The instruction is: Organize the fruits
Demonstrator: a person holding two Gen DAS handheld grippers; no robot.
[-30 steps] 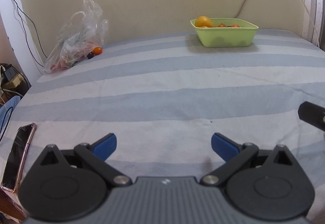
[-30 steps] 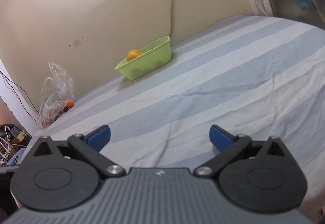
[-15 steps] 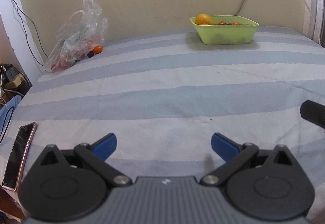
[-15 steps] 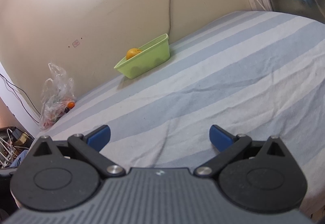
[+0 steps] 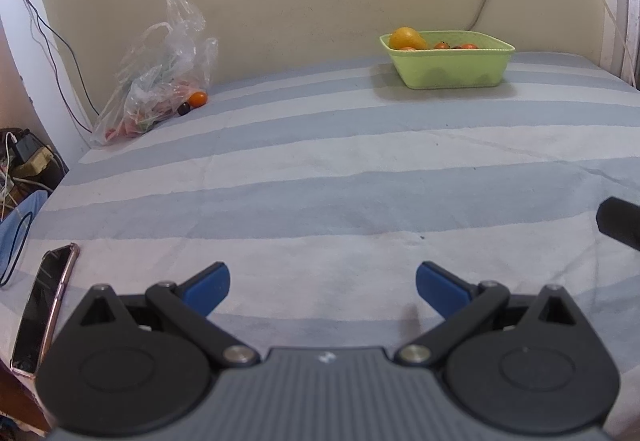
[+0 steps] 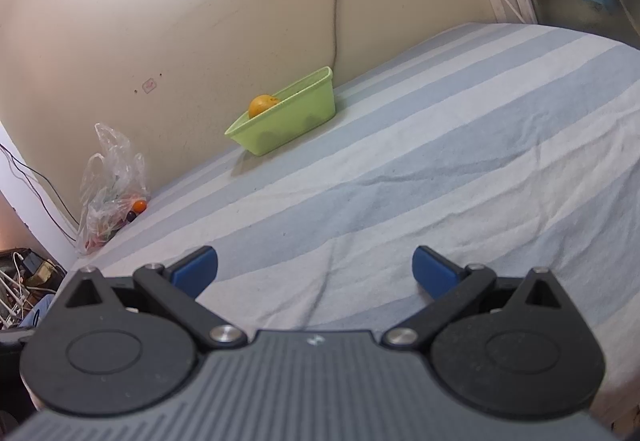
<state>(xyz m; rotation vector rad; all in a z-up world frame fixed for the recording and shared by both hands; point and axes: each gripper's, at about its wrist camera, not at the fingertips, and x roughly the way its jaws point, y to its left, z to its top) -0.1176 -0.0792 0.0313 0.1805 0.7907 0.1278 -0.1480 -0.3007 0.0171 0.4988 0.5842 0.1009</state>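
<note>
A green plastic basket (image 5: 448, 67) by the far wall holds a yellow-orange fruit (image 5: 405, 38) and small red ones. Left, a crinkled clear bag (image 5: 160, 77) of produce, an orange fruit (image 5: 197, 98) beside it. Striped bed sheet (image 5: 320, 169) between. Left hand-held gripper (image 5: 322, 281) and right hand-held gripper (image 6: 315, 267) both released, empty.

The striped bed (image 5: 320, 169) lies bare across its near and middle stretch, giving wide passage. At the far wall stand a green basket (image 5: 452, 69) right and a plastic bag (image 5: 160, 81) left, well apart. A phone (image 5: 44, 305) lies at the near left edge.
</note>
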